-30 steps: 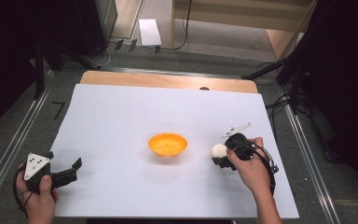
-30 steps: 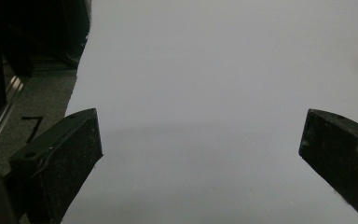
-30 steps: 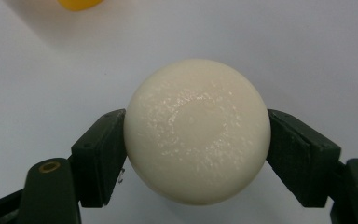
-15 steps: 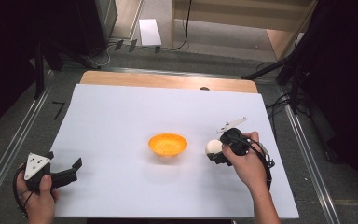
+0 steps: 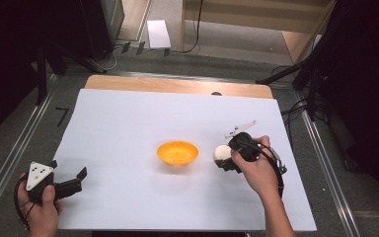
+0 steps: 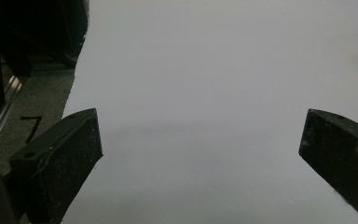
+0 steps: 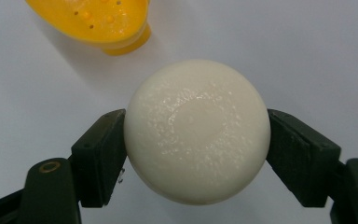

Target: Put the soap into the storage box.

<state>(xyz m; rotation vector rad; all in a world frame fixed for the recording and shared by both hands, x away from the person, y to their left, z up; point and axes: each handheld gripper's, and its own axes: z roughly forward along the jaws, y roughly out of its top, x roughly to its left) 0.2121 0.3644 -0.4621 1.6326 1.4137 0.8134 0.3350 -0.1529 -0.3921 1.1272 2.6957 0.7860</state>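
Right gripper (image 5: 225, 159) right of frame centre, jaws pinching white ball (image 7: 196, 130) beside orange bowl (image 5: 177, 152) at centre of white counter (image 5: 128, 118), left gripper (image 5: 74, 180) lower left, jaws spread, holding nothing

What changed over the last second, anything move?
The right gripper, shut on the white ball, crept slightly toward the orange bowl and a touch farther up the table; the grip looks unchanged. The left gripper stayed open near the sheet's near left corner, and the bowl did not move.
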